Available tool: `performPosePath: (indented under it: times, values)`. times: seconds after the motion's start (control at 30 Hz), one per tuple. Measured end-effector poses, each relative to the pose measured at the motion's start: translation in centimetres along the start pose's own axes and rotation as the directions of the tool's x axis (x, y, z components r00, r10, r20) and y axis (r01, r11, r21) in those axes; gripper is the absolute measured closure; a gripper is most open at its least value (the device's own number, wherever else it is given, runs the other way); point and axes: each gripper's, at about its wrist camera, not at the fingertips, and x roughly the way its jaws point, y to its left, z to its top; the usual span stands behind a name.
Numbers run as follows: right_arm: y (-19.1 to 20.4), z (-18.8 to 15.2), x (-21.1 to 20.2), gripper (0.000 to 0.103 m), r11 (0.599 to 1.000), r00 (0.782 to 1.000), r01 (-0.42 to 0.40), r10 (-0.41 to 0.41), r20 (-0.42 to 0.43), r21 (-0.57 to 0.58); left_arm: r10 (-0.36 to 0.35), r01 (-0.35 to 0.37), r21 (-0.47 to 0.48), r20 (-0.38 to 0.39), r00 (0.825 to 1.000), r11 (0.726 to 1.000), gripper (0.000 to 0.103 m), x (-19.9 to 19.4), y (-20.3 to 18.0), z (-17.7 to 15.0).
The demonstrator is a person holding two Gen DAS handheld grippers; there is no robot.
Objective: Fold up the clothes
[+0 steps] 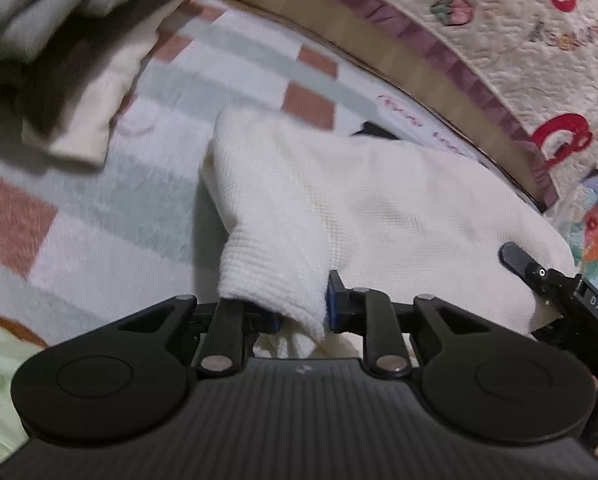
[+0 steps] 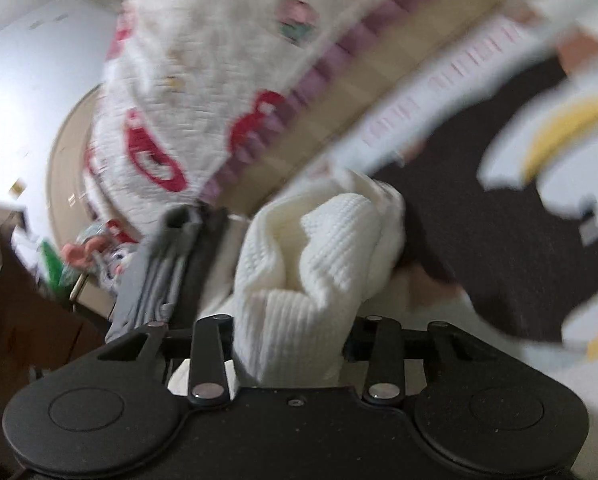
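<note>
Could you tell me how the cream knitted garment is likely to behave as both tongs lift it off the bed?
The cream knitted garment will probably sag and drape, since it already bunches into soft folds at the right tongs. Its waffle-like knit looks grippy, so slipping from the left tongs seems unlikely. It appears fairly thick, so perhaps slightly weighty.

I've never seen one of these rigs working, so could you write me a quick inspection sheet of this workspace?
Surface: checked blanket on a bed.
Job's things: white knit garment, partly lifted.
Clutter: folded clothes pile; dark garment with cartoon print.
Grippers: left gripper and right gripper each closed on a fold of the knit.
Cables: nothing seen.
Surroundings: quilted cover with red shapes, wooden bed frame.
</note>
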Motion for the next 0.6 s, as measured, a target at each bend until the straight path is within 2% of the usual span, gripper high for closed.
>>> performPosePath:
  times: [0.17,0.3,0.43,0.6]
  values:
    - [-2.1,0.6,0.8,0.059,0.994,0.999,0.025,-0.021,-0.038,0.104,0.038,-0.037,0.018,-0.041,0.998,0.999,0.083,1.4,-0.7,0.6]
    - [-1.7,1.2,1.8,0.059,0.996,0.999,0.006,-0.003,-0.043,0.085,0.059,-0.061,-0.017,-0.088,0.994,0.998,0.083,3.0,0.2,0.2]
    - [-0.7,0.6,1.3,0.06,1.0,0.999,-0.024,0.025,-0.038,0.006,0.087,-0.084,0.127,-0.021,0.996,0.988,0.084,1.8,-0.8,-0.2]
    - [1.8,0.8,-0.5,0.06,0.998,0.999,-0.027,0.025,-0.036,-0.056,0.036,-0.043,0.115,0.065,0.997,0.992,0.084,-1.4,-0.8,-0.8]
